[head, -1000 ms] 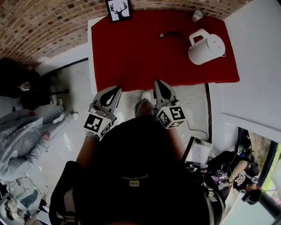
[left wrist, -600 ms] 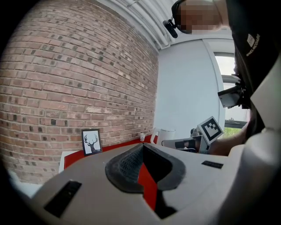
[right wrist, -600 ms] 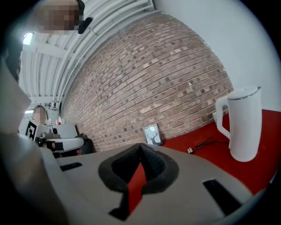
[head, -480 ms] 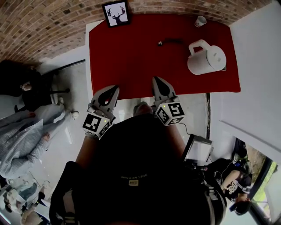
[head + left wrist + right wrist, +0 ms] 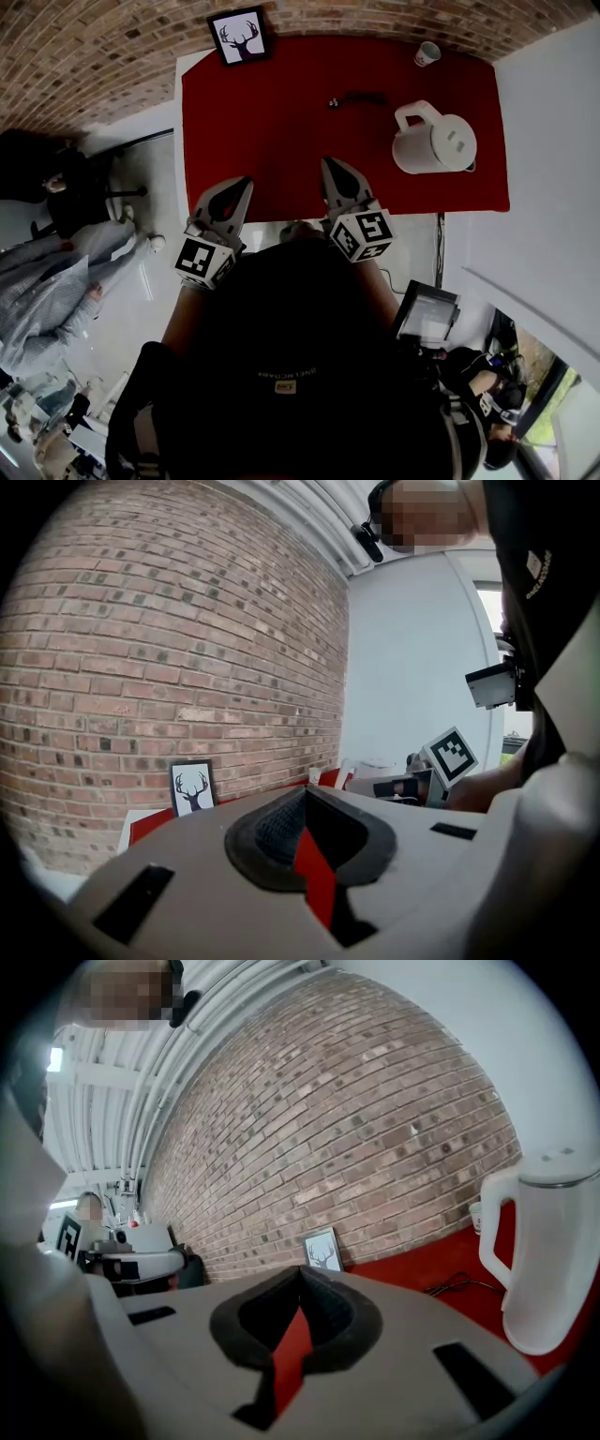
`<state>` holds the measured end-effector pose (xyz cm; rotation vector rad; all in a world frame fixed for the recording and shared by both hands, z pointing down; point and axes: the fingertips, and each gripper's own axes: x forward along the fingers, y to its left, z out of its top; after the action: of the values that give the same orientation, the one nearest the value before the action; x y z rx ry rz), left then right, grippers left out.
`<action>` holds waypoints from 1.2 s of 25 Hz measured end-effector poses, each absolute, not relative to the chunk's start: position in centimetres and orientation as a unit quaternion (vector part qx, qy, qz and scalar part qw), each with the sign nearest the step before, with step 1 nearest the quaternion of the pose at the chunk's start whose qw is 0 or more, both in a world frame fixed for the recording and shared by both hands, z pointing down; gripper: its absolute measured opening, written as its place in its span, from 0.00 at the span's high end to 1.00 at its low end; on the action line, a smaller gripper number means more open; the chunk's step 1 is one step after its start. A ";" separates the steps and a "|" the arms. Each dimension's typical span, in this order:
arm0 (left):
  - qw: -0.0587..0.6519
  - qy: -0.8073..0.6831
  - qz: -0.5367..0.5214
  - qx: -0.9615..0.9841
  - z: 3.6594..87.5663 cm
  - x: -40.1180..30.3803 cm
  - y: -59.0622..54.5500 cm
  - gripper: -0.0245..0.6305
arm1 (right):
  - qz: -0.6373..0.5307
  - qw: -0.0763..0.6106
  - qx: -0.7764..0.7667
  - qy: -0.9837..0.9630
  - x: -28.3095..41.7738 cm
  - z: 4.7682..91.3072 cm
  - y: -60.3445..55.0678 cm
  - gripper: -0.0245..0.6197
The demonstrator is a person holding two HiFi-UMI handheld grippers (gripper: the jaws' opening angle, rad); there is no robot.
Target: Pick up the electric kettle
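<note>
Moved forward over near edge of red-clothed desk (image 5: 272, 112): left gripper (image 5: 246, 180) and right gripper (image 5: 328, 161), each clenched on nothing. White plastic electric kettle (image 5: 434, 143) upright, ahead-right of right gripper, nearer than before but untouched. Approach judged under way.

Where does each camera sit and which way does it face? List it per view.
Head view: on the person's head, looking steeply down at the red table, kettle, the person's torso, left gripper and right gripper.
Left gripper view: on the left gripper, looking along its shut jaws toward the brick wall; right gripper at right.
Right gripper view: on the right gripper, along its shut jaws; kettle right, left gripper left.
Shared: all three show the deer picture.
</note>
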<state>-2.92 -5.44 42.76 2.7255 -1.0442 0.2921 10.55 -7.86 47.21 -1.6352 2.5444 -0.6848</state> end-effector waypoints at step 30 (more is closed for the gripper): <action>0.075 -0.311 0.103 0.942 41.5 1.6 -10.2 0.96 | -0.215 0.016 -0.586 0.781 15.7 48.2 -11.9 0.95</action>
<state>1.55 -10.17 41.49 2.8259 -0.9335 0.3076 15.68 -11.89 48.22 -1.8217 2.4299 -0.6685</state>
